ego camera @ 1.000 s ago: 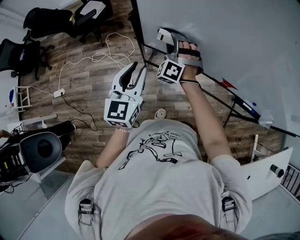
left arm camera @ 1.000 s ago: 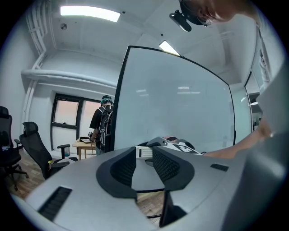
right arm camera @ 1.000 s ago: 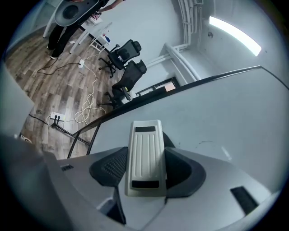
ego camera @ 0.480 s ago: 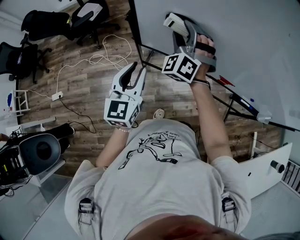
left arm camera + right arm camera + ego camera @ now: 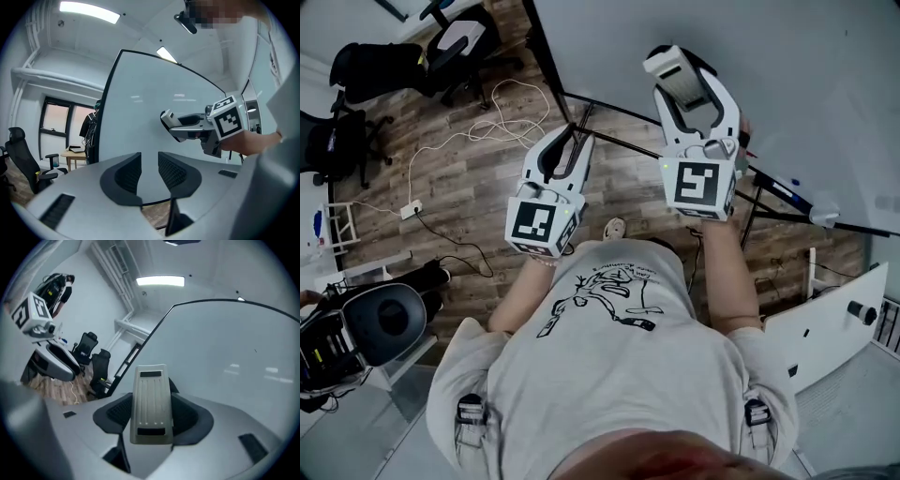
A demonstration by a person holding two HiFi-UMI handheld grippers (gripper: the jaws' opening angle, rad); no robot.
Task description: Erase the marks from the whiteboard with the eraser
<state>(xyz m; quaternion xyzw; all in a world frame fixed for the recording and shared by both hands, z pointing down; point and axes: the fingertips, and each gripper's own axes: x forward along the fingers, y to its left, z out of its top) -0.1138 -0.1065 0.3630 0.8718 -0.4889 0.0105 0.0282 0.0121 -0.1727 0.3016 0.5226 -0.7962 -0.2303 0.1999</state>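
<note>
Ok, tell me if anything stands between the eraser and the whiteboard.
Nothing visible does. The eraser, gripped in the right claw, faces the whiteboard across open air; the left claw is off to its side, empty.

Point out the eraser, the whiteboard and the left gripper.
eraser (image 5: pixel 151 404), right gripper view, ribbed back.
whiteboard (image 5: pixel 225 348), right gripper view, bare surface.
left gripper (image 5: pixel 149 164), left gripper view, between jaw tips.

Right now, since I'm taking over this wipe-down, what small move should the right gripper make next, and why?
Probably ease the right gripper forward until the eraser meets the whiteboard, then start wiping. Its jaws are clamped on the eraser, which points at the board but seems just short of it. The left gripper hangs open and empty.
</note>
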